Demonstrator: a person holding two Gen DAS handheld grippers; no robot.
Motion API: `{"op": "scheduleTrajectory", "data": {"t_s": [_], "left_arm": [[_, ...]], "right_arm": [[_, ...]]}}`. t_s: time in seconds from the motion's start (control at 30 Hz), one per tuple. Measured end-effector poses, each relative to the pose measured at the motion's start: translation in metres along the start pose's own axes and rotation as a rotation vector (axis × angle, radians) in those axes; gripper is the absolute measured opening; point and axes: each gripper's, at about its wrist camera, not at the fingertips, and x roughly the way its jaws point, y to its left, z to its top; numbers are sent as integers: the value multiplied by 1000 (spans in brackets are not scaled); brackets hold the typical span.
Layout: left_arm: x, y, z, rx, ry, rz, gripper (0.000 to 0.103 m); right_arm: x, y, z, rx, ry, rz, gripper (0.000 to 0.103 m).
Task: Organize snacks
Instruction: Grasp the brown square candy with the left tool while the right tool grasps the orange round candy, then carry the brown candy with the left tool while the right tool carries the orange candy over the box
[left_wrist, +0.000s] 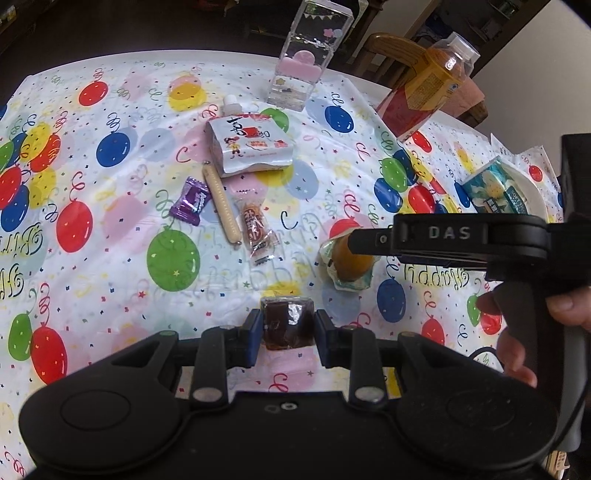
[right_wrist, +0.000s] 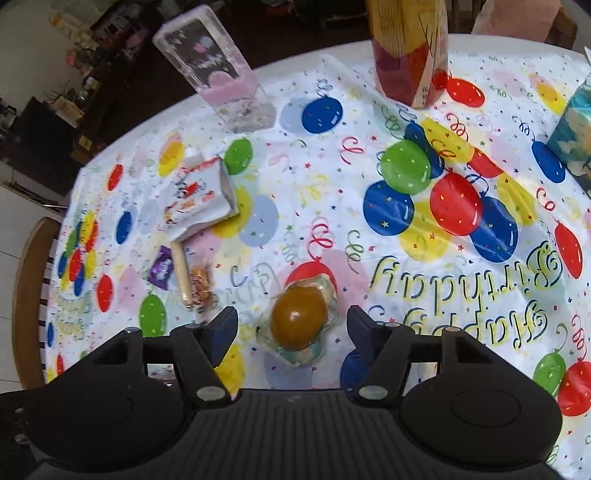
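In my left gripper I held a dark brown block of sweet in clear film, pinched between the blue pads, just above the balloon-printed plastic tablecloth. My right gripper stood wide, level and low, its jaws either side of the amber jelly cup with a crinkled pale foil rim but not touching it. I judged this the pick-up step: next I needed to close squarely on the cup. My hand wrapped the right handle. Farther off lay the purple wrapped candy, thin sausage stick and white spouted drink pouch.
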Motion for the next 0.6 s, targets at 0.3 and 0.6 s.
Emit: {"op": "scheduleTrajectory", "data": {"t_s": [0.3, 0.6], "left_arm": [[4, 0, 0, -3, 8, 1, 28], [0, 0, -2, 2, 2, 5, 28]], "right_arm": [[21, 1, 4, -2, 10, -32, 64], [22, 7, -2, -24, 7, -64, 44]]}}
